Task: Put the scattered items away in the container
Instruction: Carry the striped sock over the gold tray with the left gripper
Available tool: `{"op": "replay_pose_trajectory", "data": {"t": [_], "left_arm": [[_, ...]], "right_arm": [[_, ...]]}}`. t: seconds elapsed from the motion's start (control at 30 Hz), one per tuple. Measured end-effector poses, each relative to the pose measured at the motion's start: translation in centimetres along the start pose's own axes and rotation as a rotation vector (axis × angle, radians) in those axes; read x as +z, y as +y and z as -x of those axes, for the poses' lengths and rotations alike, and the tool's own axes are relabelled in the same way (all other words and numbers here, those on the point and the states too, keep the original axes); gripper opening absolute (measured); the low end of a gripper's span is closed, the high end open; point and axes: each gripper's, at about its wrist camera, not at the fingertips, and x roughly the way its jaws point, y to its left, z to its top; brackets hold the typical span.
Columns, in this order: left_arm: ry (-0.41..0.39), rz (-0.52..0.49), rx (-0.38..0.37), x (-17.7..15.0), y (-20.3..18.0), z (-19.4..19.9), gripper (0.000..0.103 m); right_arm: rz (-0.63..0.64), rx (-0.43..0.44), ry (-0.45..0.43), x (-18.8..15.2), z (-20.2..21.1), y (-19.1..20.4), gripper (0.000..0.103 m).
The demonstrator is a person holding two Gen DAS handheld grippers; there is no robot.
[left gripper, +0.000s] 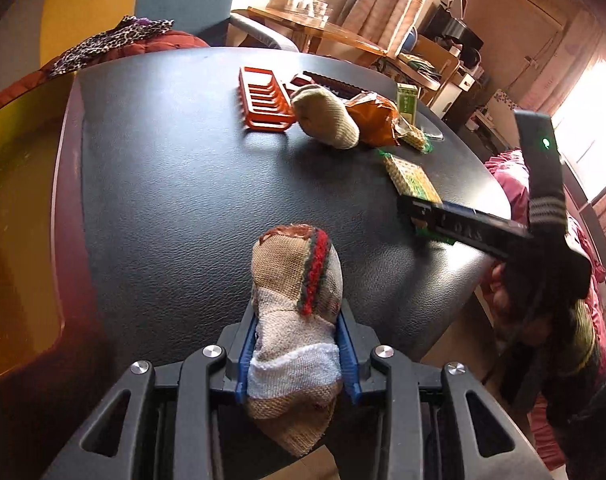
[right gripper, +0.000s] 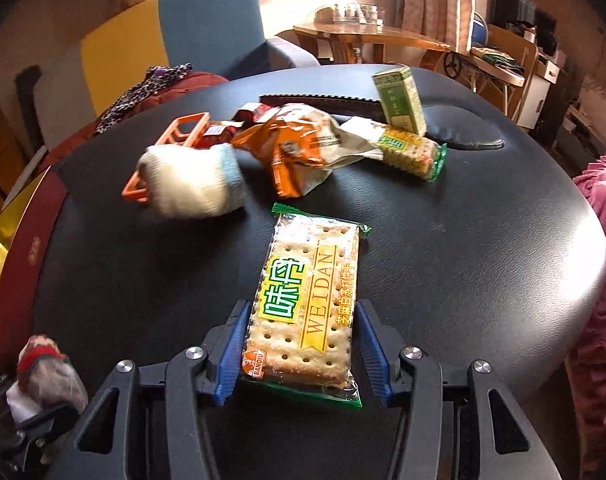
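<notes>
My left gripper (left gripper: 299, 350) is shut on a rolled beige sock with a red and green stripe (left gripper: 299, 280), held above the near edge of the black table (left gripper: 183, 180). It also shows in the right wrist view (right gripper: 43, 368) at lower left. My right gripper (right gripper: 303, 350) is open, its blue pads either side of a Weidan cracker packet (right gripper: 307, 300) lying flat on the table; it also shows in the left wrist view (left gripper: 415, 178), where the right gripper (left gripper: 419, 216) reaches over it. An orange slotted container (left gripper: 265, 100) lies on its side at the far part.
A second rolled sock (right gripper: 191, 184) lies by the orange container (right gripper: 175, 140). An orange snack bag (right gripper: 295, 144), another cracker packet (right gripper: 411, 152), a green box (right gripper: 401, 100) and a dark ridged tray (right gripper: 323, 104) sit behind. Chairs and wooden tables stand beyond.
</notes>
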Motion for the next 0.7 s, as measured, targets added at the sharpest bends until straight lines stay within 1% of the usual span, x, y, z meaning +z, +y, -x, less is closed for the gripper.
{"op": "replay_pose_trajectory", "data": {"t": [0.1,0.23,0.33,0.43,0.6,0.7], "left_arm": [[0.006,0.018,0.003,0.1,0.5,0.2,0.035],[0.012,0.021,0.008,0.4,0.5,-0.1,0.035],[0.008,-0.005,0.036,0.4,-0.1,-0.1,0.035],[-0.003,-0.028,0.075,0.4,-0.7,0.1,0.035],[-0.062,-0.037,0.127,0.7,-1.1,1.5,0.033],[-0.11,-0.017,0.138,1.2,-0.6,3.3,0.032]], "right_arm": [[0.05,0.022,-0.005,-0.9,0.2,1.6,0.053],[0.095,0.024,-0.008,-1.4,0.2,2.8,0.054],[0.099,0.028,0.0,-1.3,0.2,2.8,0.056],[0.104,0.032,0.008,-1.3,0.1,2.8,0.056],[0.111,0.034,0.013,-1.3,0.1,2.8,0.057],[0.122,0.023,0.007,-1.4,0.1,2.9,0.057]]}}
